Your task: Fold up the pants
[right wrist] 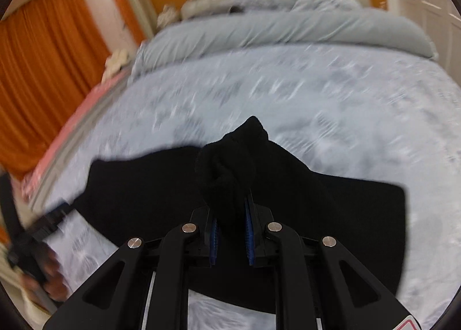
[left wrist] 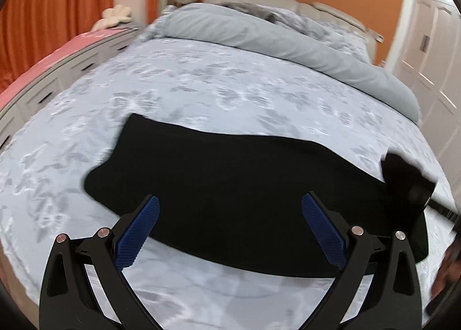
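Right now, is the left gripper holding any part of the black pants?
No, the left gripper stands wide open above the black pants, its blue pads apart with nothing pinched between them.

Black pants (left wrist: 245,186) lie folded lengthwise, one end lifted.

The bed (left wrist: 201,85) lies open around the pants (left wrist: 230,186); a rolled duvet (left wrist: 288,39) blocks its far end (drawers (left wrist: 57,82) flank the left).
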